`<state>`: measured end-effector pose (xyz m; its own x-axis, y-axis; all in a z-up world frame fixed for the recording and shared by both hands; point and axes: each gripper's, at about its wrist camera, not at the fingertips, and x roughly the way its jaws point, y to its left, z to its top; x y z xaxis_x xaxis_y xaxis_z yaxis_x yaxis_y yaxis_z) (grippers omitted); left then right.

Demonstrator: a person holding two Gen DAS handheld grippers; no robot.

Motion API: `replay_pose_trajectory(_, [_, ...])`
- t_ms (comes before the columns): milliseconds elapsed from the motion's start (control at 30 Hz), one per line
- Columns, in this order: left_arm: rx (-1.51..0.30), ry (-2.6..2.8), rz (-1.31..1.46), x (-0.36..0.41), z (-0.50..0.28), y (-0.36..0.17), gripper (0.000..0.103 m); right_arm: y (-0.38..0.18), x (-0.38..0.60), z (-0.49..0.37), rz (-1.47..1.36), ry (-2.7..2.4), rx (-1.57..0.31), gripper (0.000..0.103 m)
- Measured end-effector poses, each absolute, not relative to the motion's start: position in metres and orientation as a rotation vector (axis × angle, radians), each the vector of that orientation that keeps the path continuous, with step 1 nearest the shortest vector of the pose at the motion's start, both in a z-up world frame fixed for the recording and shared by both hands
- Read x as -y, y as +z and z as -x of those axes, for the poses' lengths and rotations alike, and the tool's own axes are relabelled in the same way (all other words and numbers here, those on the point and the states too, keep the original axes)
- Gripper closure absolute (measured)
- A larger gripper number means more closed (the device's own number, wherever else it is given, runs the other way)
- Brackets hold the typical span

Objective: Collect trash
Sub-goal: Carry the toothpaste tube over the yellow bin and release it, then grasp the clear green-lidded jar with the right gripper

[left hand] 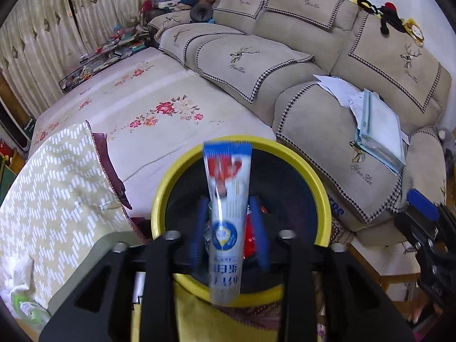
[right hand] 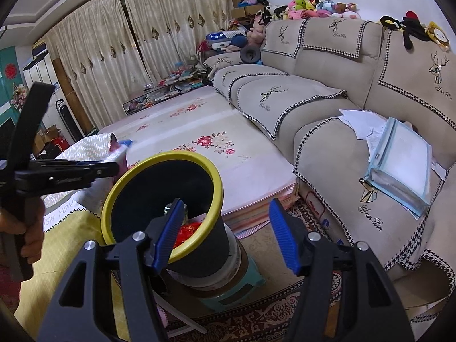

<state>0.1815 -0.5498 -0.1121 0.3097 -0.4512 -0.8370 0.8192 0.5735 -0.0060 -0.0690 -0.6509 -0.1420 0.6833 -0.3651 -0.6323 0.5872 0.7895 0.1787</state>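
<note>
While the left gripper (left hand: 228,236) squeezes a long blue and white wrapper (left hand: 227,213) between its blue fingers (left hand: 199,233), the wrapper stands up right over the mouth of the bin (left hand: 159,199). The bin is black with a yellow rim, and it sits on a small green stool (right hand: 242,285) just beside the flowery mattress (left hand: 159,97) and near the sofa (left hand: 327,57). Some red trash (right hand: 189,232) is already lying down inside it.

I think this is the drop step: the trash is picked up and held above the bin, but not yet let go. Next, the left gripper should open its fingers so the wrapper falls in. It should be low and over the middle of the hole, because the wrapper is long and light and could catch on the rim or tip out.

The right gripper (right hand: 225,233) has its fingers spread wide and holds nothing. It hangs by the near edge of the bin. It could go find more trash
</note>
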Motion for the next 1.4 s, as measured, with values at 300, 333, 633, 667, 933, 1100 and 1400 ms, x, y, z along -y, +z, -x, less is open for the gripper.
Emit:
replay_pose_trajectory(300, [-0.844,-0.848,-0.36,0.494,-0.173,-0.087,0.023,-0.146,0.643,0.064,-0.381,-0.525,-0.632,0.04])
replay_pose_trajectory(333, [-0.824,-0.839,-0.35,0.484,-0.167,-0.082,0.016,-0.146,0.641,0.062,-0.378,-0.52,-0.636,0.04])
replay_pose_trajectory(633, [-0.72,-0.709,-0.25,0.331,-0.11,-0.058,0.009,-0.145,0.592,0.023,-0.315,-0.403,-0.674,0.039])
replay_pose_trajectory(667, [-0.717,-0.688,-0.243,0.315,-0.106,-0.058,0.009,-0.143,0.583,0.017,-0.304,-0.381,-0.676,0.039])
replay_pose_trajectory(933, [-0.675,-0.343,-0.119,0.132,-0.08,-0.056,0.005,-0.127,0.486,-0.053,-0.185,-0.14,-0.703,0.039])
replay_pose_trajectory(1100, [-0.686,-0.23,-0.03,0.05,-0.071,-0.058,0.005,-0.119,0.408,-0.1,-0.09,0.032,-0.717,0.039])
replay_pose_trajectory(1400, [-0.681,-0.221,0.021,0.016,-0.071,-0.057,0.005,-0.139,0.331,-0.172,0.036,0.221,-0.776,0.039])
